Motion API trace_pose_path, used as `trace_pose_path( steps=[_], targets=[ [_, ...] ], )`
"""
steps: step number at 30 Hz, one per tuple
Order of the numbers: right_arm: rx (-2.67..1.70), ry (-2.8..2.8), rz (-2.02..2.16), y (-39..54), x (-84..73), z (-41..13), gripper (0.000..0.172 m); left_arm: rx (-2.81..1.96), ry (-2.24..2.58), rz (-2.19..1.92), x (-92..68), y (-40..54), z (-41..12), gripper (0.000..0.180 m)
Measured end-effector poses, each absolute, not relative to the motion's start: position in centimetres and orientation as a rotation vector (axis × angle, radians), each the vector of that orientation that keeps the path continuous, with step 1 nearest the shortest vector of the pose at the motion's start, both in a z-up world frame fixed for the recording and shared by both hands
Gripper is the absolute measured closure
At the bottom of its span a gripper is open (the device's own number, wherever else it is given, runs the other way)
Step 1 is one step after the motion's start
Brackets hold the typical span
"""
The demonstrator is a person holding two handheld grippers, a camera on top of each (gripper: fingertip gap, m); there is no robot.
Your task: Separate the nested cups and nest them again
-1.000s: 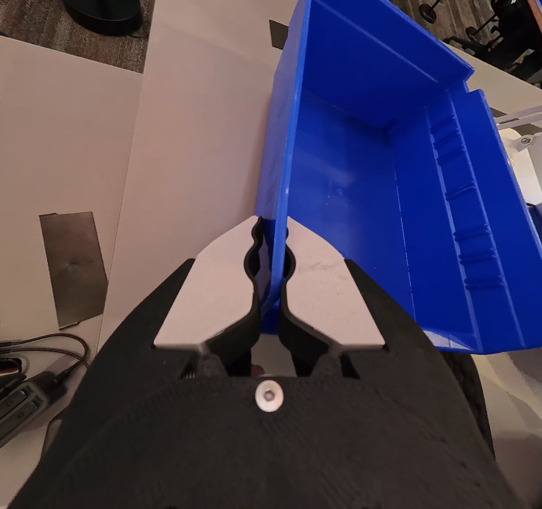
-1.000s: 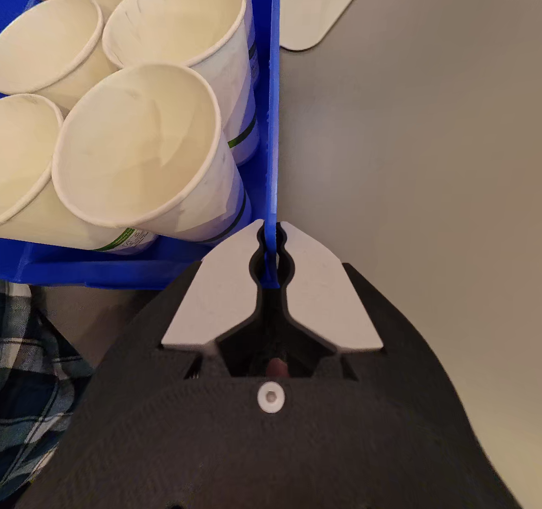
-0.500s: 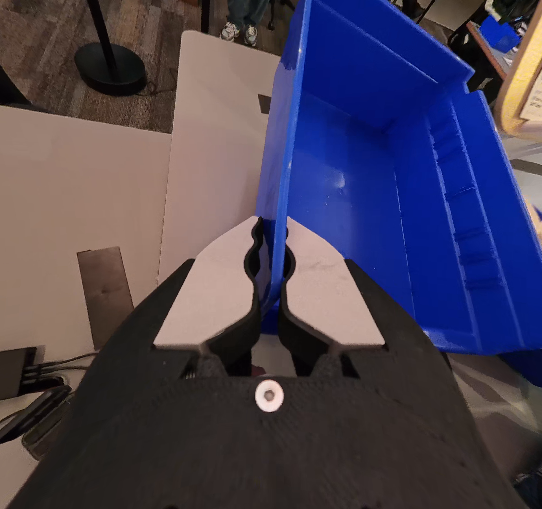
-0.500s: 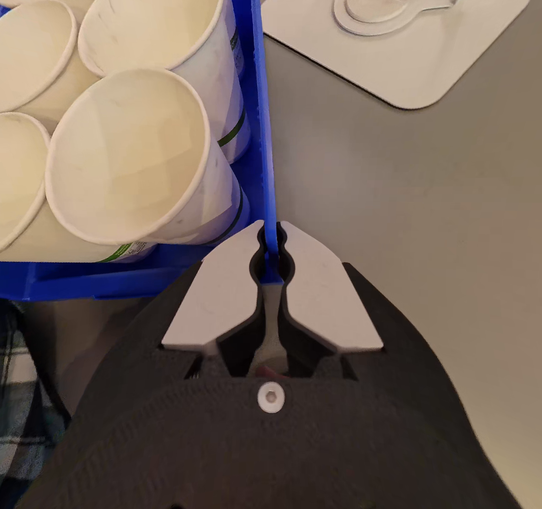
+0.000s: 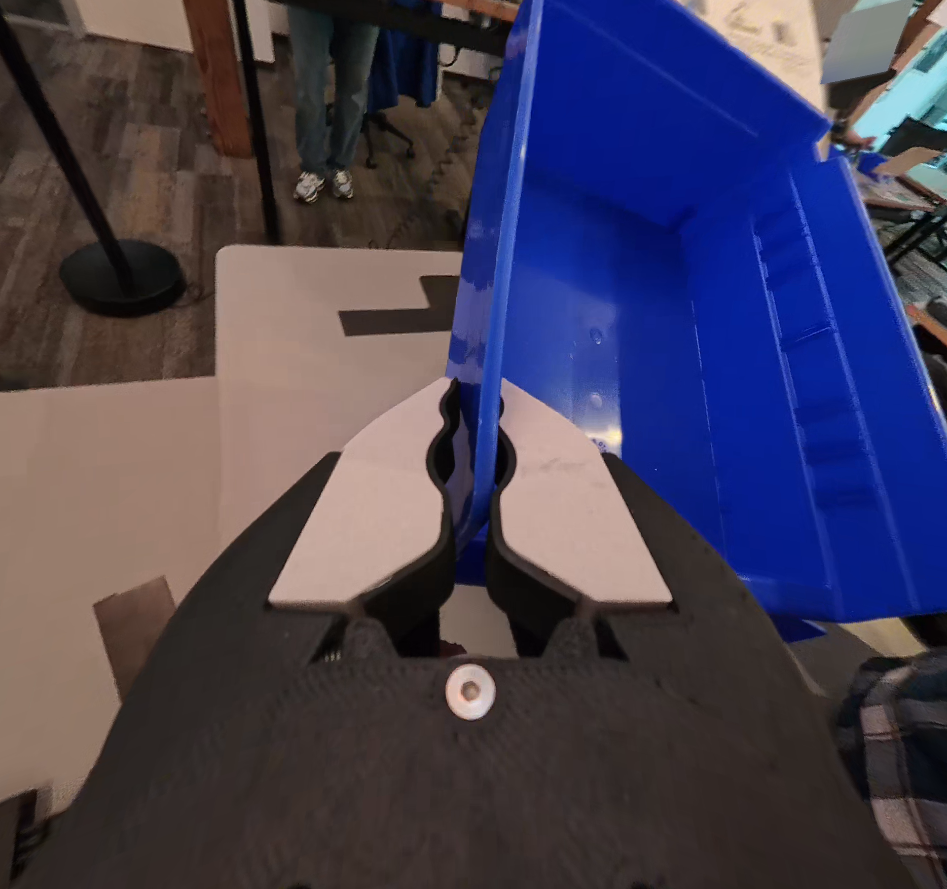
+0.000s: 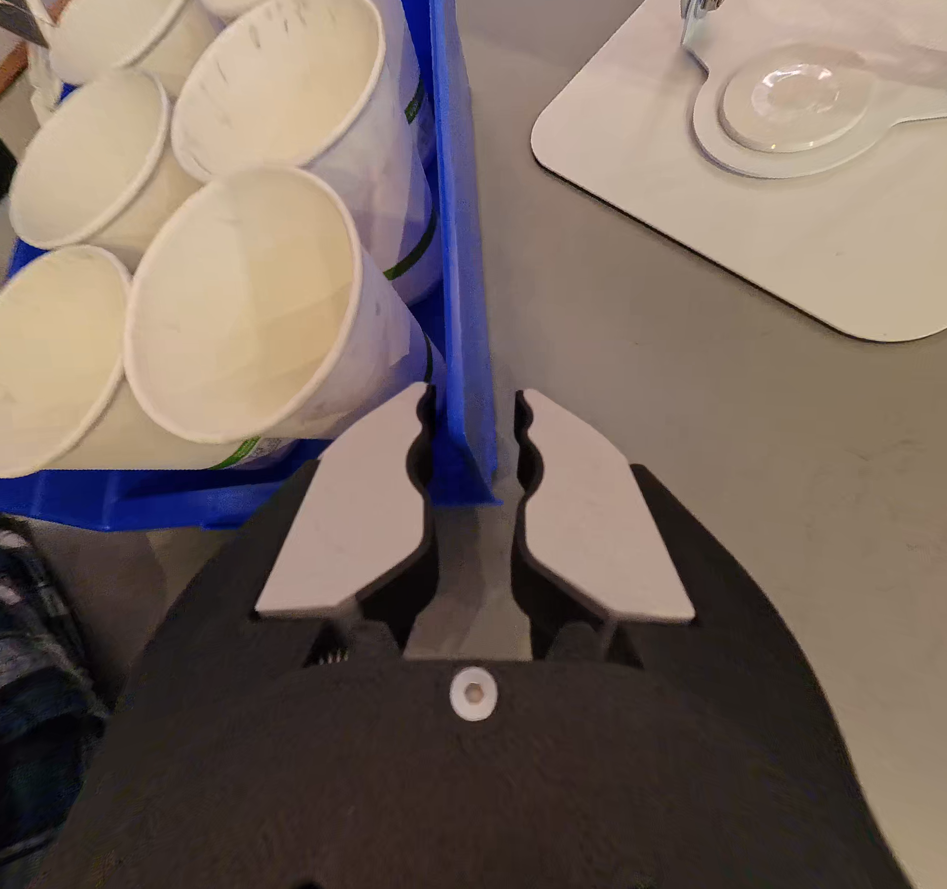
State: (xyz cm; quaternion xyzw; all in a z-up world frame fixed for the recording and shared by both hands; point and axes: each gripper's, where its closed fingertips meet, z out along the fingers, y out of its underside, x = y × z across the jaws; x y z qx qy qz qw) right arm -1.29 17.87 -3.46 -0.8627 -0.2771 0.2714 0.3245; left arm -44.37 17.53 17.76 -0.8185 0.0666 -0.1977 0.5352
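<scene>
In the left wrist view my left gripper [image 5: 476, 395] is shut on the side wall of an empty blue bin [image 5: 640, 300]. The wall's edge runs up between the two pads, and the bin is tilted over the white table [image 5: 307, 403]. In the right wrist view my right gripper [image 6: 471, 398] is open. The side wall of a second blue bin [image 6: 456, 249] stands between its pads, with a clear gap on the right side. That bin holds several white paper cups [image 6: 241, 300] leaning toward me; the nearest cup has a green band.
A white stand base with a clear suction disc [image 6: 768, 147] lies on the grey table [image 6: 666, 454] at the right. Plaid cloth [image 5: 902, 762] is at the lower right. Beyond the table are a person's legs [image 5: 328, 95], a black pole base [image 5: 118, 275] and dark patches [image 5: 389, 321] on the white table.
My right gripper has opened off the wall of the bin with cups. My left gripper, still clamped on the empty bin's wall, has tipped upward, so more floor and room show.
</scene>
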Motion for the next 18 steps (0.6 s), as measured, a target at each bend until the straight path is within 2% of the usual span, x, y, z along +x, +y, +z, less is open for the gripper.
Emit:
trace_pose_path(
  steps=[5, 13, 18],
  targets=[
    [-2.192, -0.611, 0.723, 17.9, 2.2, 0.6, 0.123, -1.908, 0.286, -0.534, -37.9, 17.6, 20.0, 0.172],
    [-2.028, -0.482, 0.886, 15.0, 5.4, 8.7, 0.126, -1.895, 0.503, -0.53, -24.6, 19.2, 18.5, 0.172],
    [-1.978, -0.323, 1.014, 12.8, 7.1, 10.8, 0.121, -1.887, 0.598, -0.529, -16.6, 19.9, 16.1, 0.172]
  ],
)
